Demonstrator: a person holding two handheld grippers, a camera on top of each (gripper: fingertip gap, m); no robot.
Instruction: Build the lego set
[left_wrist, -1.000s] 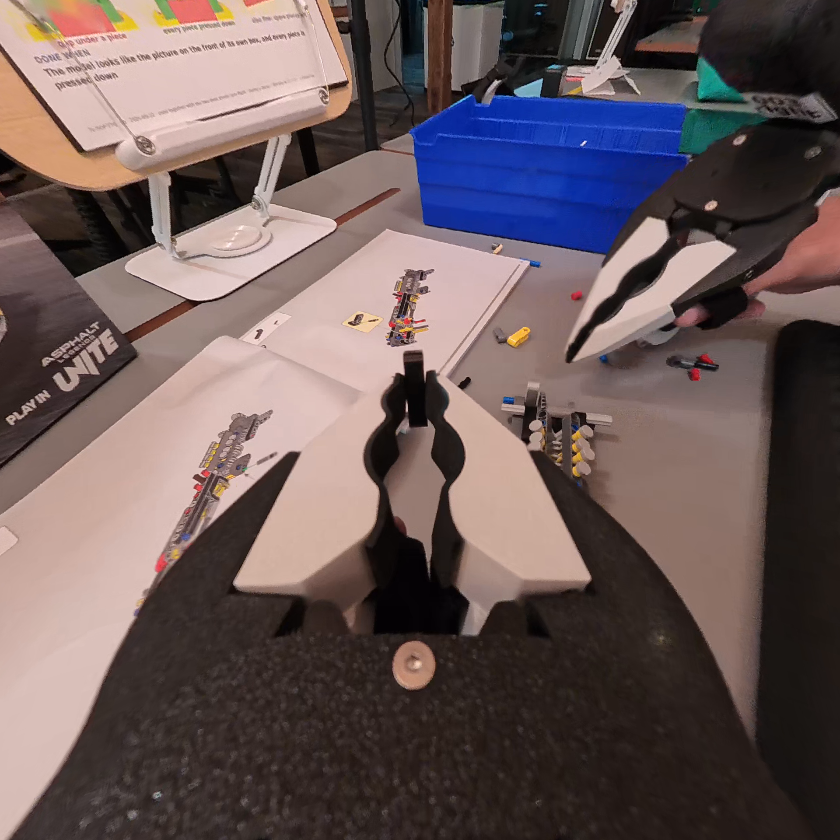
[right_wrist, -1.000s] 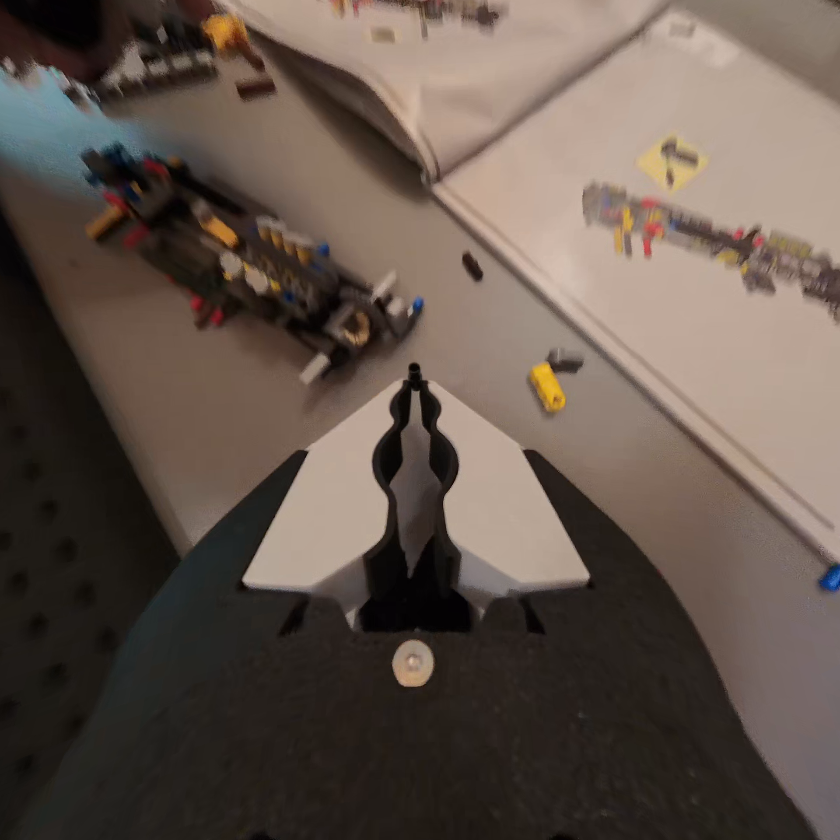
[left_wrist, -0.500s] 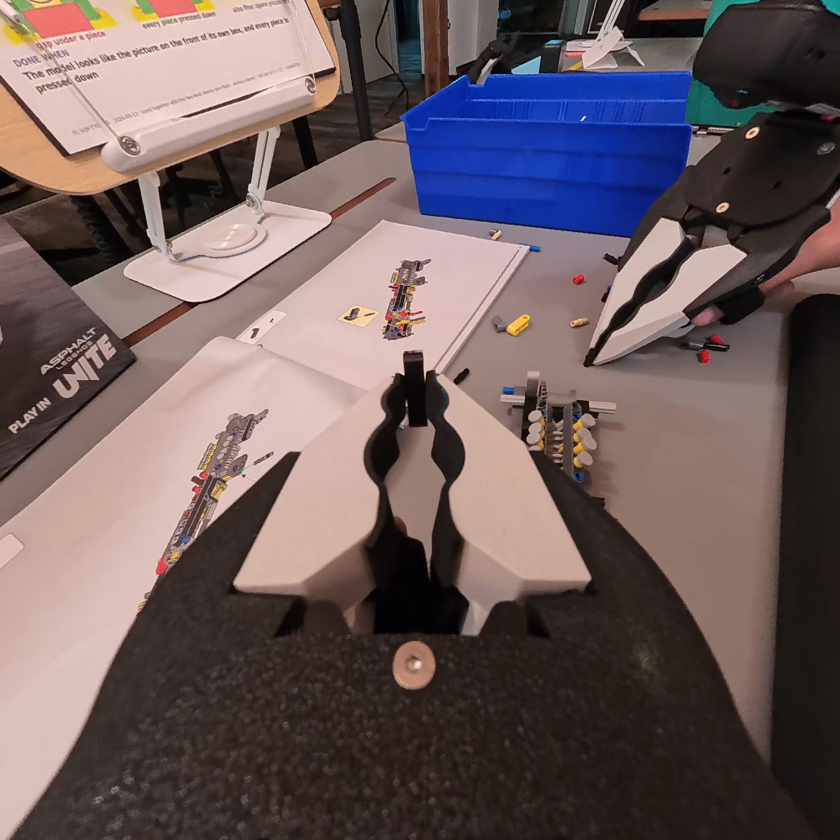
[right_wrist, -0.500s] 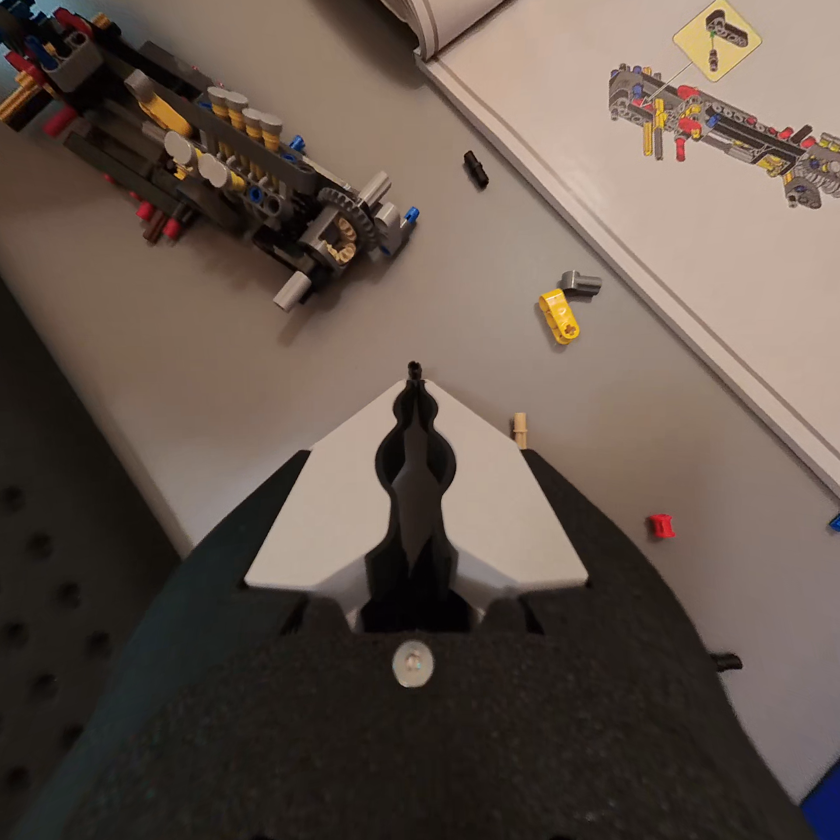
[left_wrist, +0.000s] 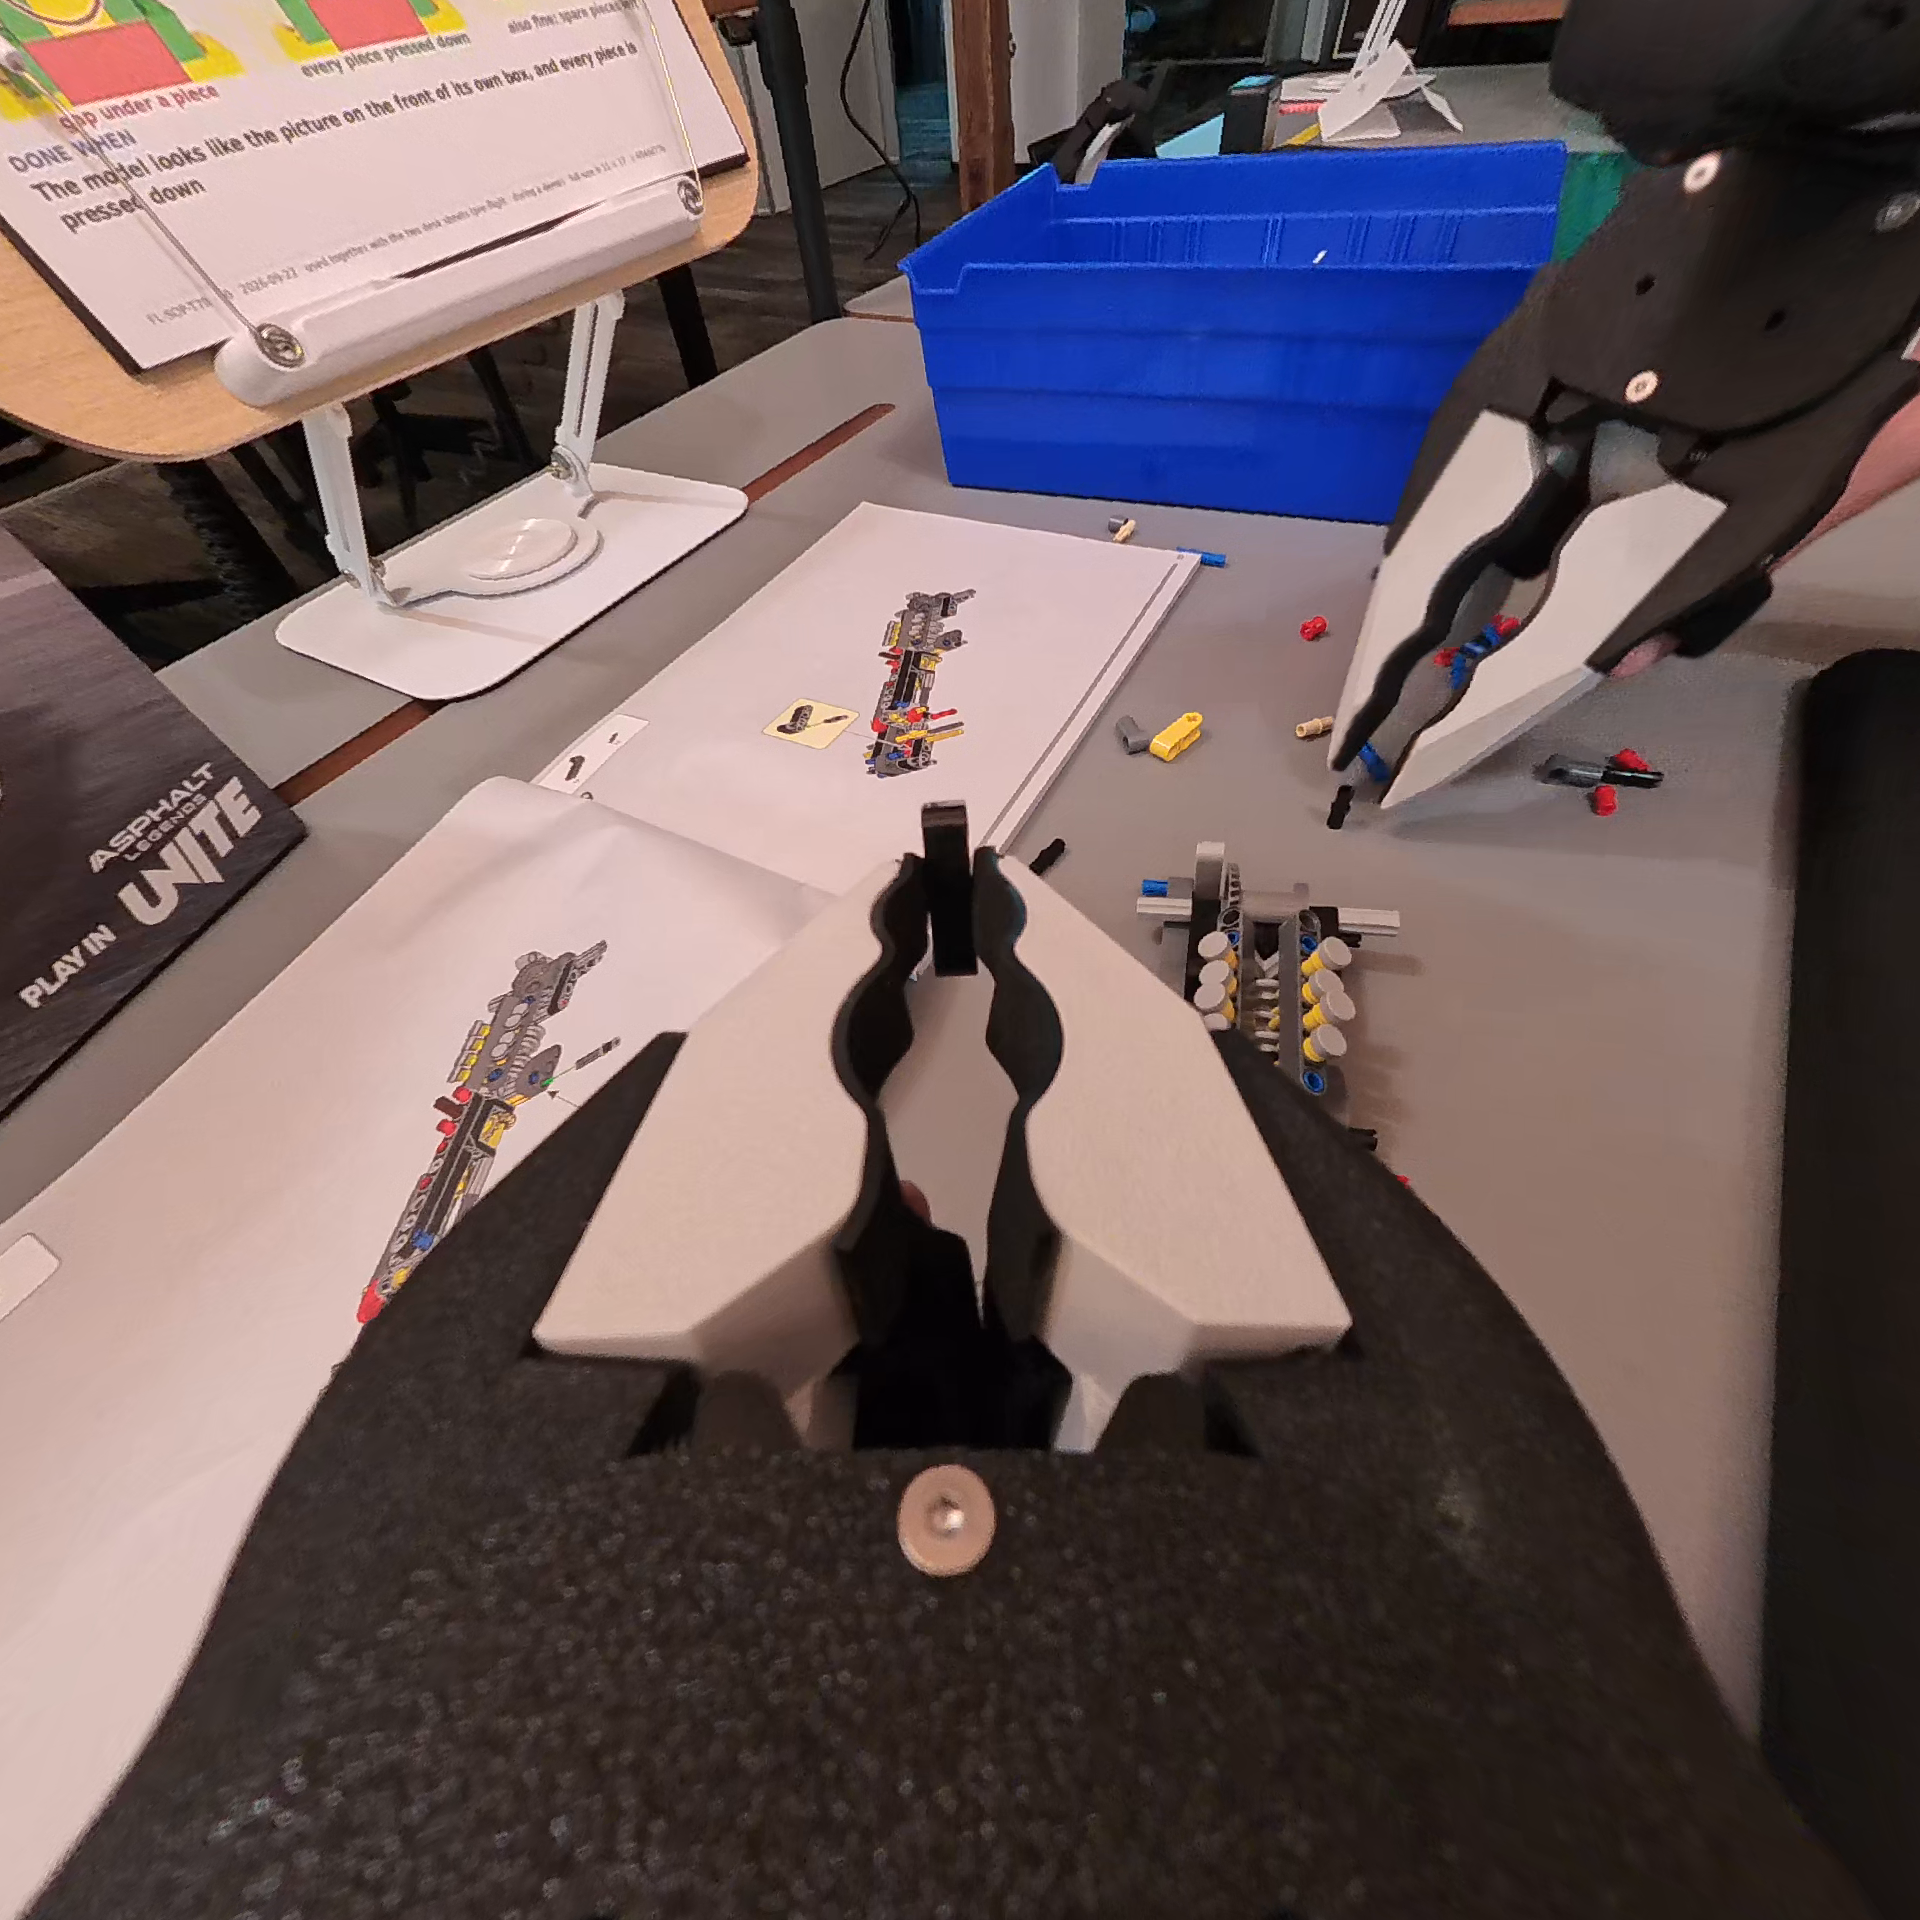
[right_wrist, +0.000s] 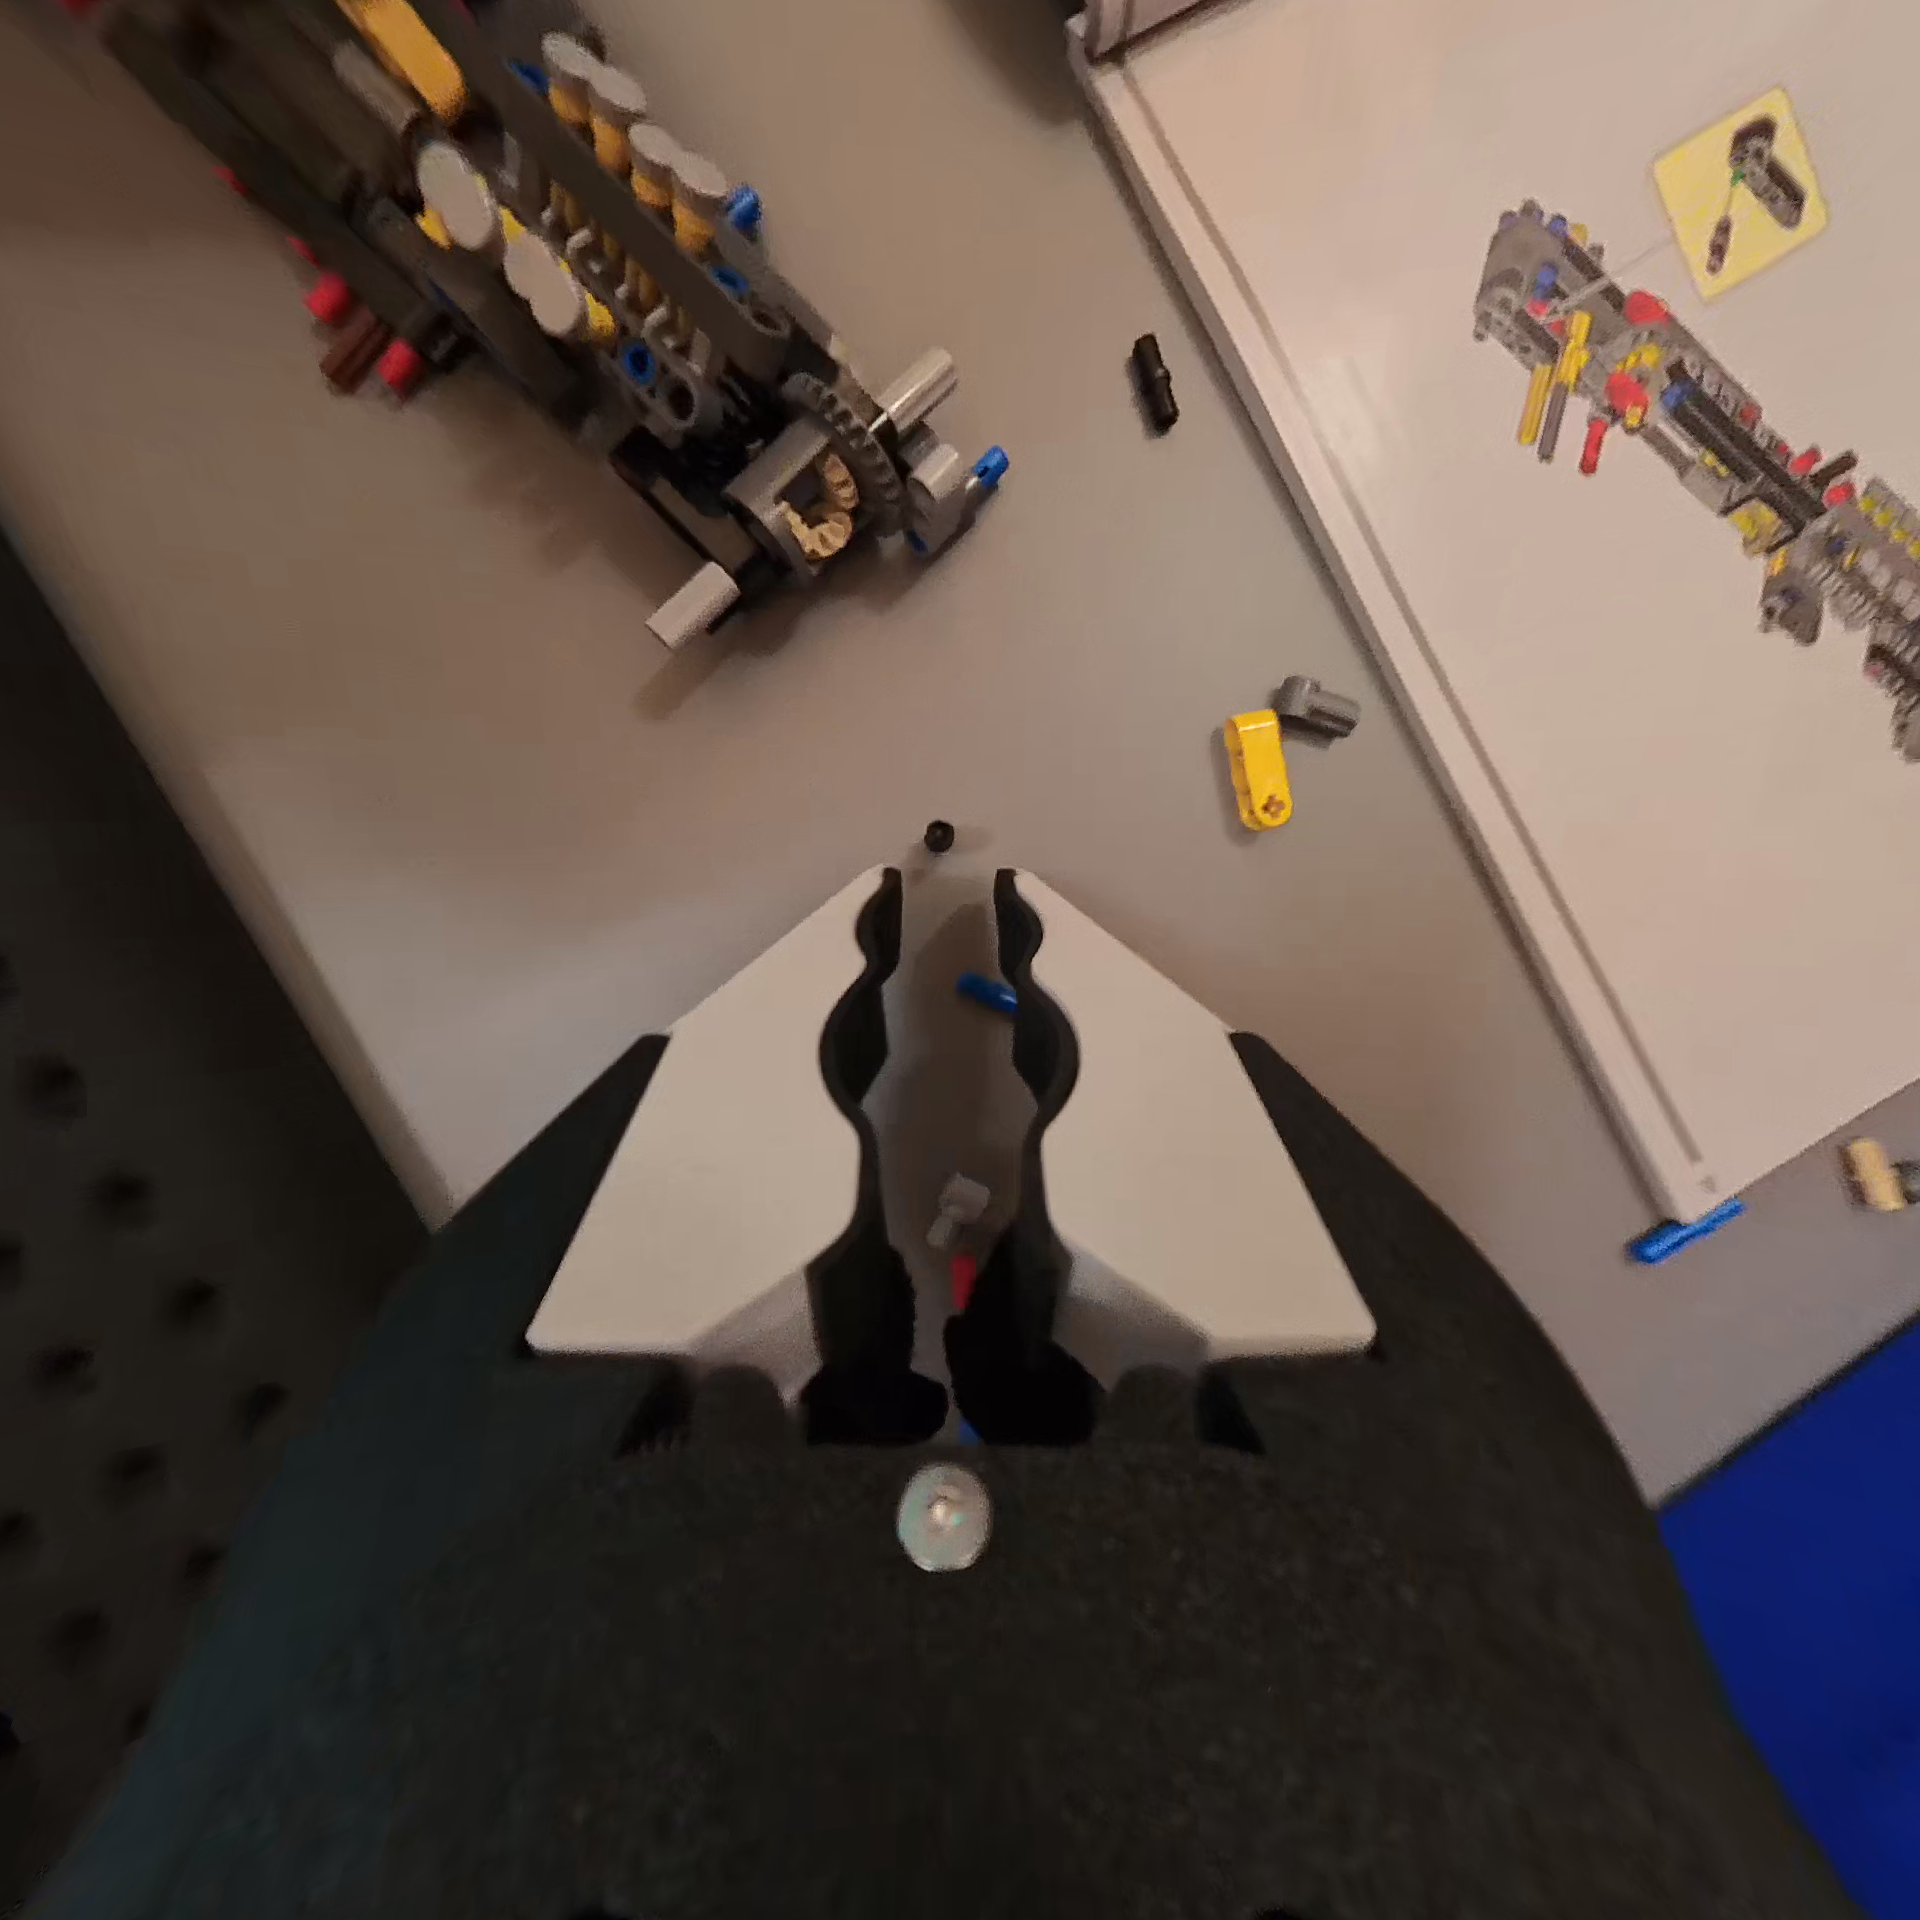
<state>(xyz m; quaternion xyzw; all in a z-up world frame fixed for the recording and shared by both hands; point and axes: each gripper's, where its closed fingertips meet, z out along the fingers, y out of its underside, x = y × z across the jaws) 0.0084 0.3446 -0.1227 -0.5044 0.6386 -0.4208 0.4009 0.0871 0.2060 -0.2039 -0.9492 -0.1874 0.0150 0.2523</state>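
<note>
My left gripper (left_wrist: 948, 883) is shut on a small flat black lego piece (left_wrist: 948, 904) and holds it above the open instruction booklet (left_wrist: 727, 831). The partly built lego model (left_wrist: 1268, 966) lies on the grey table just right of it, and shows in the right wrist view (right_wrist: 623, 312) too. My right gripper (right_wrist: 945, 878) is open, with its tips close to the table. A small black pin (right_wrist: 938, 834) sits on the table just ahead of its tips. A blue pin (right_wrist: 987, 992) lies below the open fingers. The left wrist view shows the right gripper (left_wrist: 1363, 781) beyond the model.
A yellow connector (right_wrist: 1257, 769), a grey connector (right_wrist: 1317, 707) and another black pin (right_wrist: 1153, 379) lie near the booklet's edge (right_wrist: 1455, 727). A blue bin (left_wrist: 1226, 322) stands at the back. A document stand (left_wrist: 499, 540) is at the back left. A black mat (left_wrist: 1860, 1143) borders the table on the right. Some 20 centimeters of space lies between my two pairs of fingers. My right tips are roughly 5 centimeters from the yellow connector (right_wrist: 1257, 769).
My right gripper has come down toward the table and opened, and the black pin it held now lies ahead of its tips. My left gripper has kept its black piece and barely moved.
</note>
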